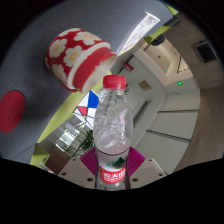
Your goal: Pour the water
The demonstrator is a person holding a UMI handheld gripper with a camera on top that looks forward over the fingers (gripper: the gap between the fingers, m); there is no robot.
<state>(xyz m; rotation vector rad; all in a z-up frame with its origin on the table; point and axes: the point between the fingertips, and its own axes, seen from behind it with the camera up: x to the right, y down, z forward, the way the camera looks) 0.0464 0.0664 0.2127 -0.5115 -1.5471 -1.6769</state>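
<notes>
**A:** So where's the clear plastic water bottle with the red cap (pixel 113 130) at right now?

**B:** Right between the fingers of the gripper (pixel 112 172). Both pads press on its lower body, at the level of the red and green label, so it's clamped and held up off any surface. The pink pad (pixel 91 163) shows on one side of the label, and the other one peeks out on the far side.

**A:** Which way is it pointing?

**B:** Its long axis runs straight away from the fingers, cap end farthest out, base end down at the fingers. So relative to the gripper it sits lengthwise, cap leading. The cap looks screwed on.

**A:** And the cup?

**B:** There's a red paper cup with white dots and a pale inside (pixel 78 52) beyond the bottle's cap, off to one side of it. It appears tilted in this view, with its open mouth turned toward the bottle's cap end. The cap and the cup are near each other but not touching.

**A:** Anything else around?

**B:** A yellow-green tabletop edge (pixel 62 112) under the cup, a round red thing (pixel 10 108) further out that I can't identify, and a room with pale walls and ceiling lights (pixel 165 70) behind it all.
</notes>
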